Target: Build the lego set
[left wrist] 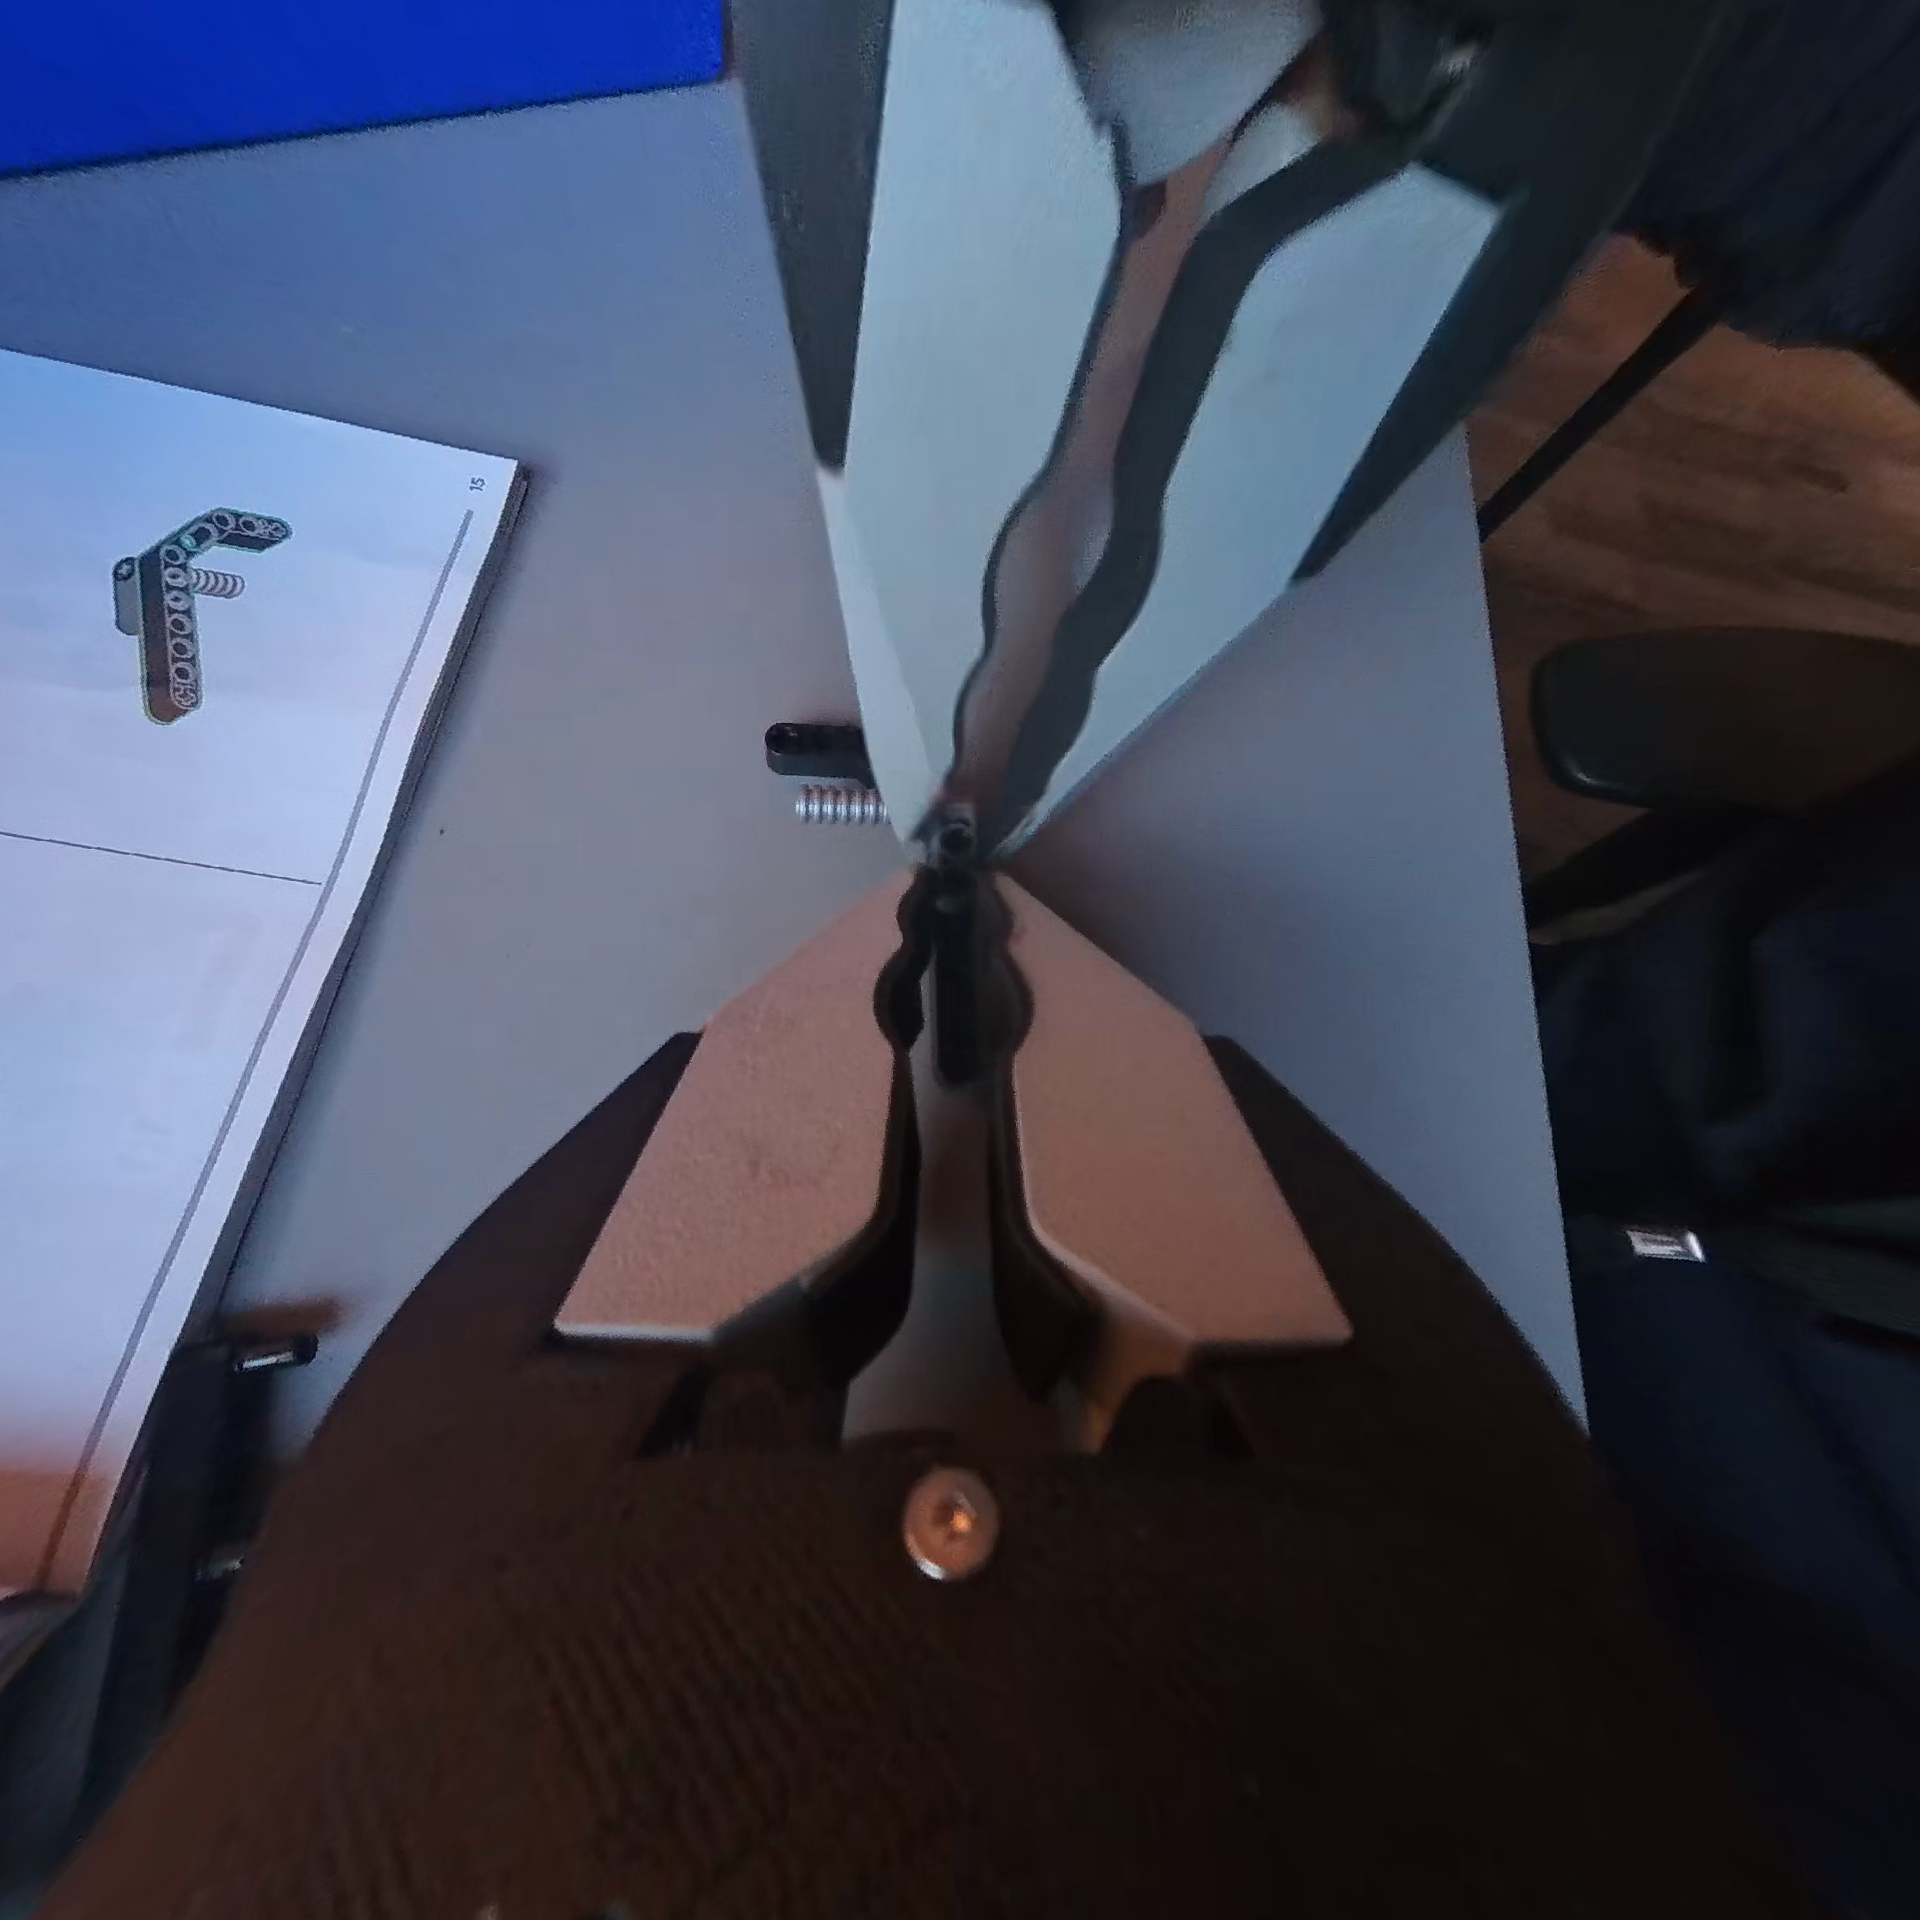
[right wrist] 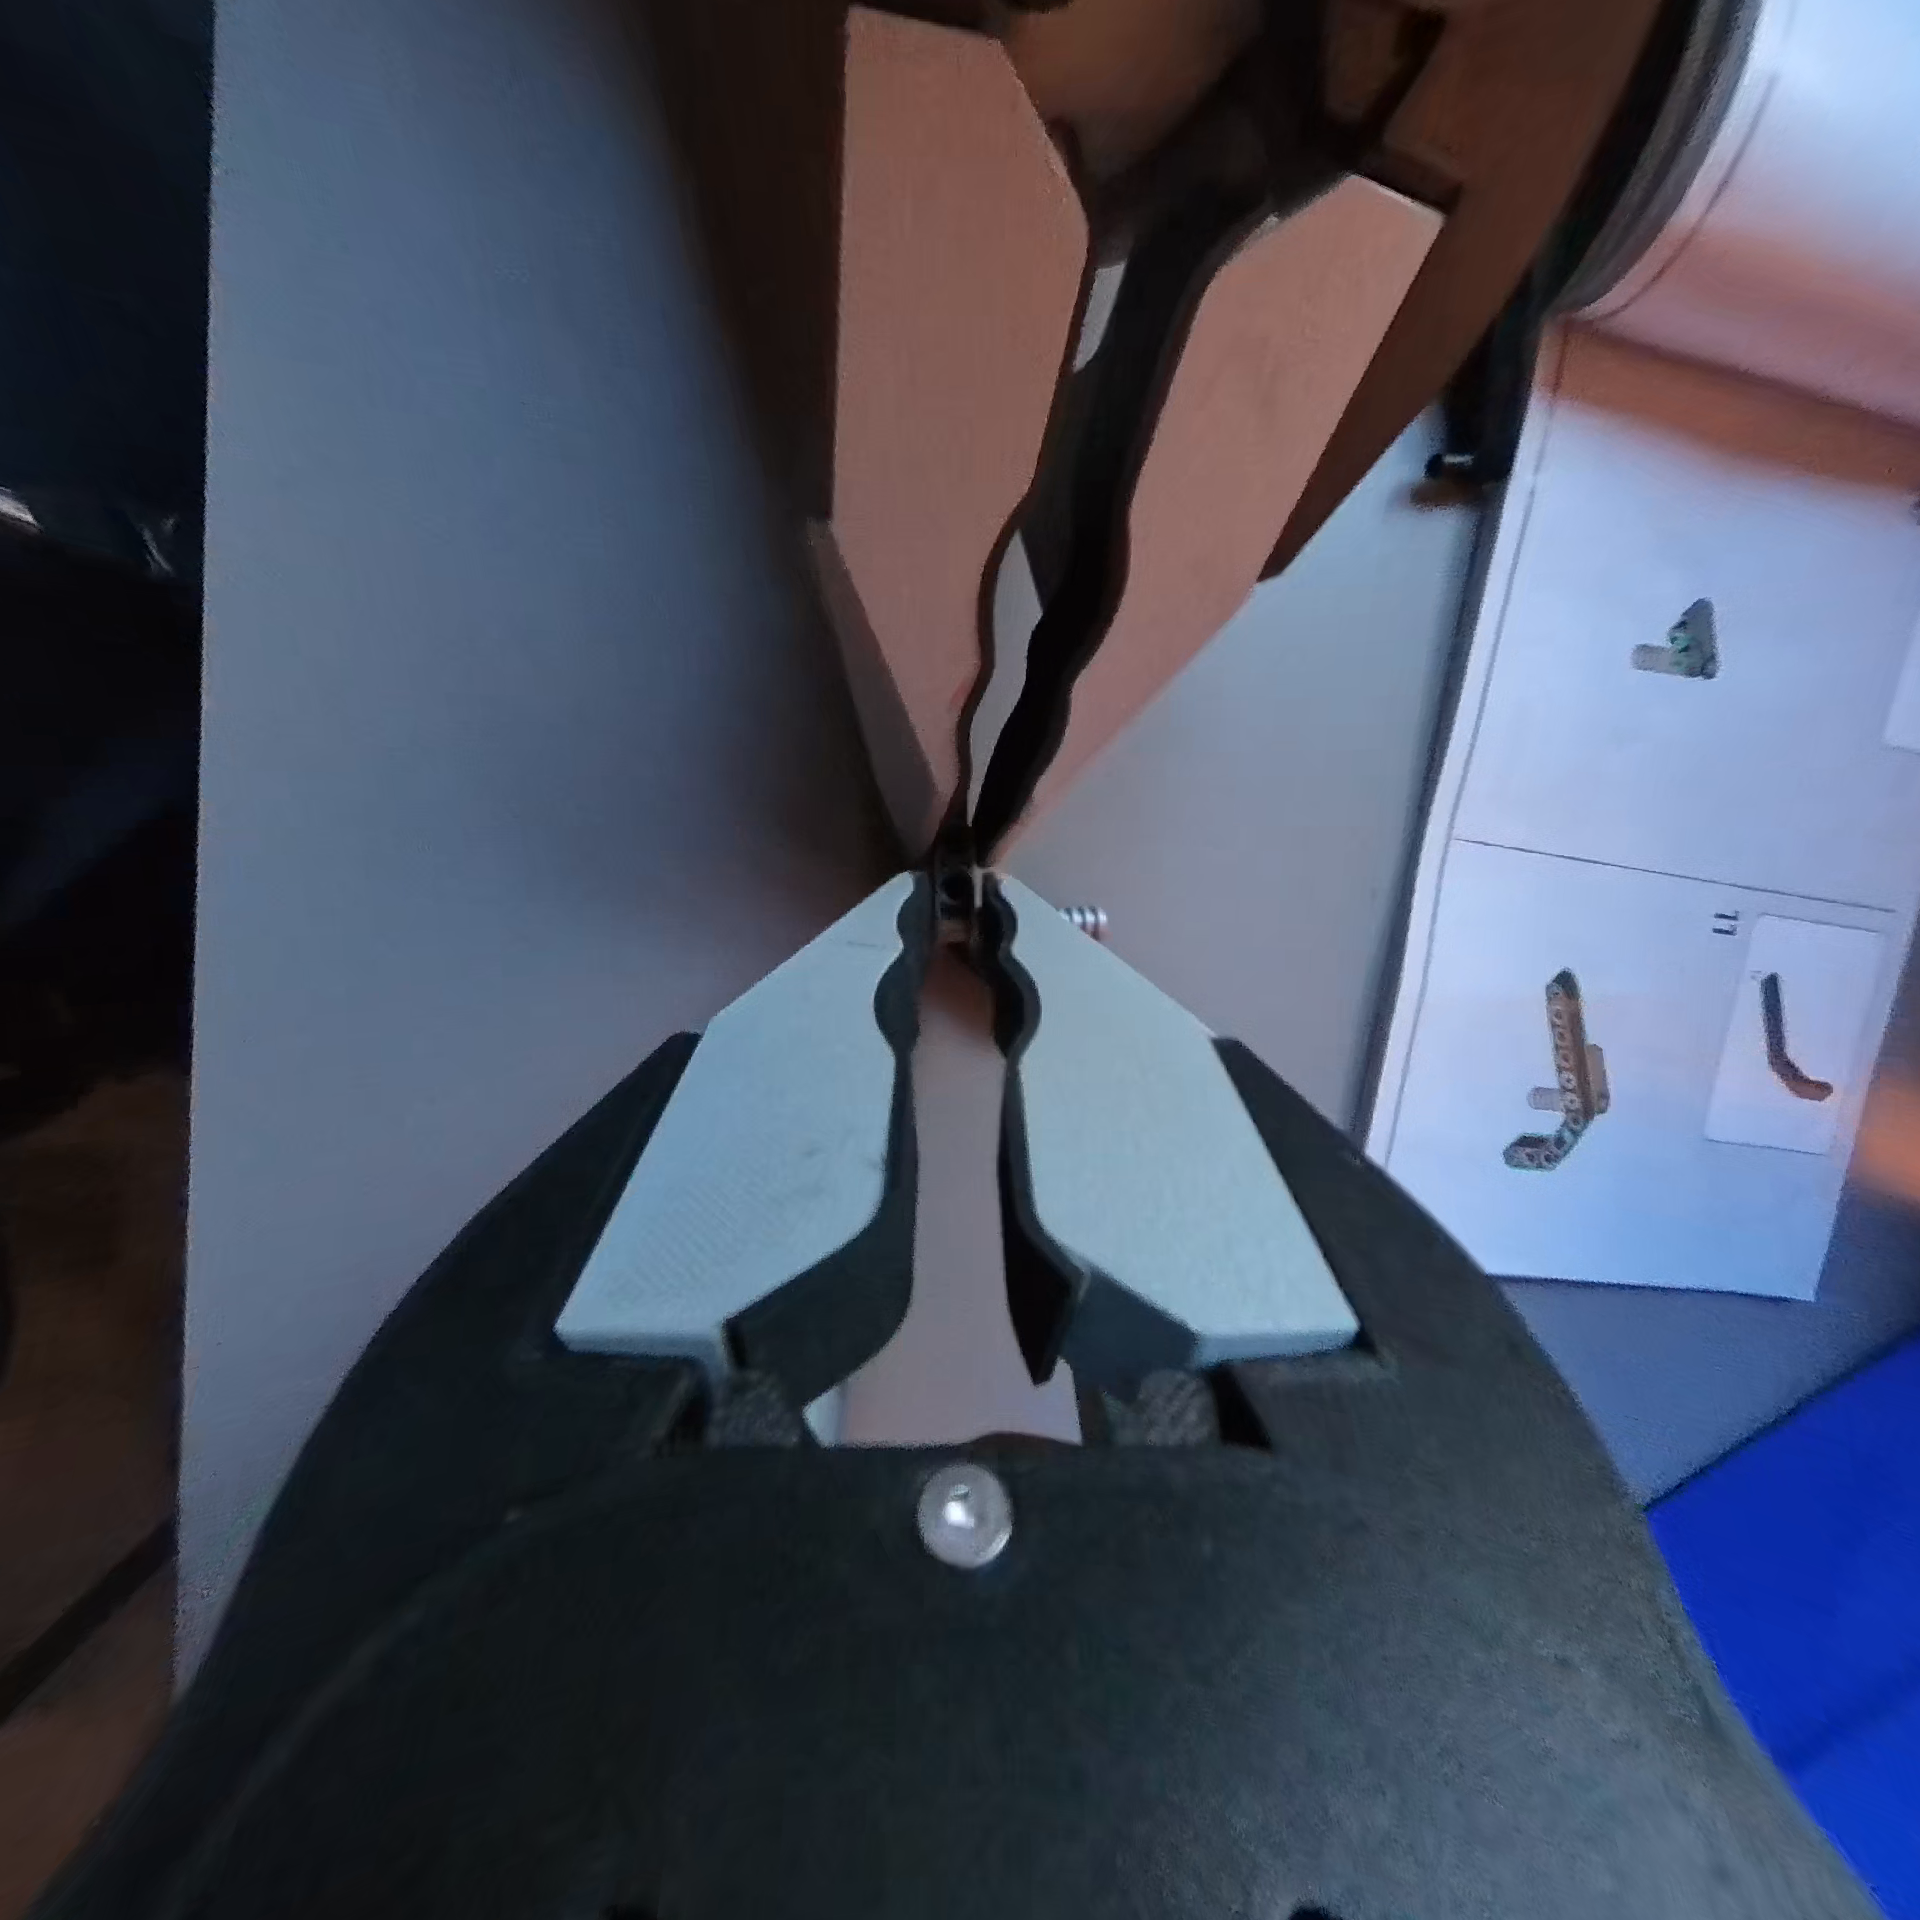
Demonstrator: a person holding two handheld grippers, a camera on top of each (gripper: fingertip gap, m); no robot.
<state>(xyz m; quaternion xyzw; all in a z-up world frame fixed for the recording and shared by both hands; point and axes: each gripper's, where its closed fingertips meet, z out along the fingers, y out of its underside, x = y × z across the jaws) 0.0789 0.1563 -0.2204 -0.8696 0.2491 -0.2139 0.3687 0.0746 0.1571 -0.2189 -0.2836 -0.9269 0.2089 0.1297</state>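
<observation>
My left gripper [left wrist: 951, 883], with orange fingers, is shut on a thin black lego piece [left wrist: 951, 997] that runs back between its pads. My right gripper [right wrist: 961, 896], with light blue fingers, is shut on a small black lego part [right wrist: 948, 888] at its very tips. The two grippers meet tip to tip above the grey table [left wrist: 623, 416]. The right gripper [left wrist: 956, 821] comes down from the top of the left wrist view, and the left gripper [right wrist: 961, 831] comes down from the top of the right wrist view. I cannot tell whether the two parts are joined.
A black beam [left wrist: 816, 746] and a grey worm gear [left wrist: 836, 805] lie on the table just behind the tips. The open instruction booklet [left wrist: 208, 883] lies to one side and also shows in the right wrist view [right wrist: 1662, 935]. A blue mat [left wrist: 312, 62] lies beyond it. The table edge [left wrist: 1507, 831] drops to the floor.
</observation>
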